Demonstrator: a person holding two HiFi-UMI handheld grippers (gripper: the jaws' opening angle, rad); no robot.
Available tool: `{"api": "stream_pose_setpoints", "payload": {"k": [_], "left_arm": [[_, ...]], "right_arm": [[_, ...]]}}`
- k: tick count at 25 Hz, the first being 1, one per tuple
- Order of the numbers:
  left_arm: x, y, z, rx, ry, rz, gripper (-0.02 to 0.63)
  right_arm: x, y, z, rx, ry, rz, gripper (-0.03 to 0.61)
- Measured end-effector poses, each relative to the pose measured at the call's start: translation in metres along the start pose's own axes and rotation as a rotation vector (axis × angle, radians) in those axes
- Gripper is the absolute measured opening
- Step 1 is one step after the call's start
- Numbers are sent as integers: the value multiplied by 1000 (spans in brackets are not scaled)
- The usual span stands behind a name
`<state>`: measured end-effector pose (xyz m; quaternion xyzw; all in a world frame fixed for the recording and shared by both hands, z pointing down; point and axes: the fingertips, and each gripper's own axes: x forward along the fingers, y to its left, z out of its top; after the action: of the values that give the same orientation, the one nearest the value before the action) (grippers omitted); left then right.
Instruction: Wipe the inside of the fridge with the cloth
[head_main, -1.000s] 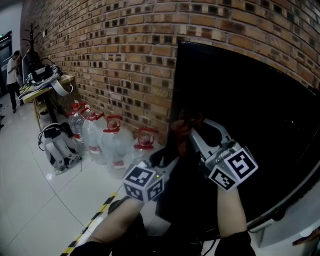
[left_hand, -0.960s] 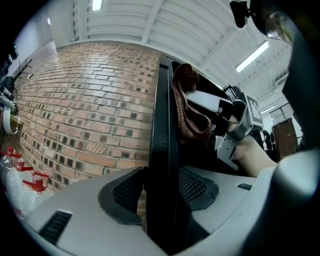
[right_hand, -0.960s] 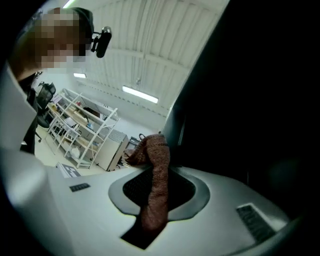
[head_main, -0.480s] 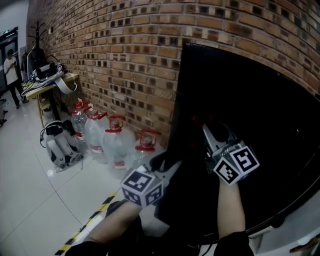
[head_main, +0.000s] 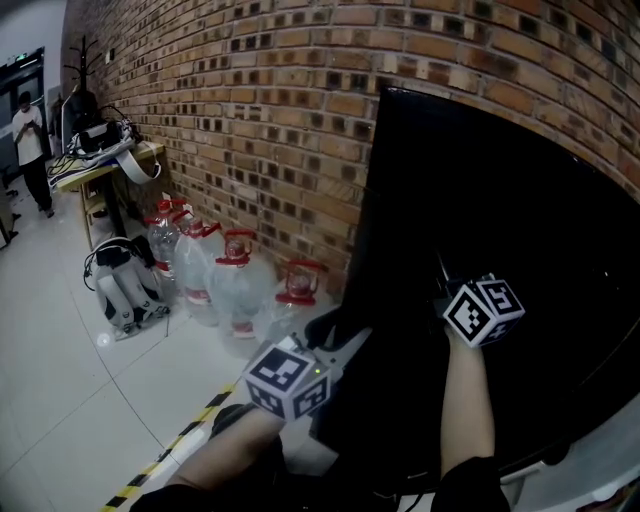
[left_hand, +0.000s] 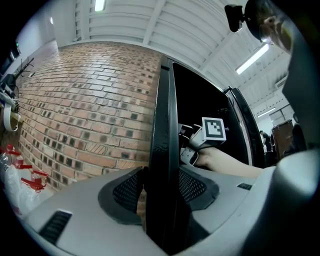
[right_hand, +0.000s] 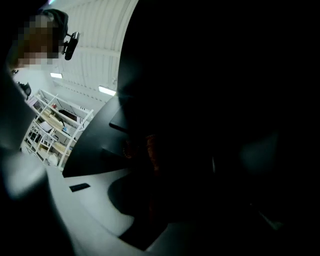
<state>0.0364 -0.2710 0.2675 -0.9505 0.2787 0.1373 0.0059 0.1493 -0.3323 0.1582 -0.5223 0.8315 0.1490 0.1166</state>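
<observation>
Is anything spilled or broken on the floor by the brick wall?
Nothing stands out. The water jugs stand upright in a cluster against the brick wall, and no puddle shows on the floor around them.

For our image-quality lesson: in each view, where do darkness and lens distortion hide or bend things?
Head view: the fridge is plain black, no detail; the brick wall bows. Left gripper view: well lit, wall strongly curved, door edge sharp. Right gripper view: almost all dark; only a faint reddish cloth shows.
</observation>
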Motion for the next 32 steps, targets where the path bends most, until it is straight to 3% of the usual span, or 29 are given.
{"api": "stream_pose_setpoints", "payload": {"k": [11,20,26,32], "left_arm": [[0,-1,0,3,8,-17,212],[1,-2,-1,-6,-6,-22,215],[1,-1,-5,-34,2,-64,229],[2,0,-7,-15,7,-61,229]], "right_arm": [[29,-64,-11,-75,39,-157,80],[46,-110,-29,-43,40,-241,77],[50,-126,-60,-98,125,-301,77],[51,-127,-63,-161,144,-329,77]]}}
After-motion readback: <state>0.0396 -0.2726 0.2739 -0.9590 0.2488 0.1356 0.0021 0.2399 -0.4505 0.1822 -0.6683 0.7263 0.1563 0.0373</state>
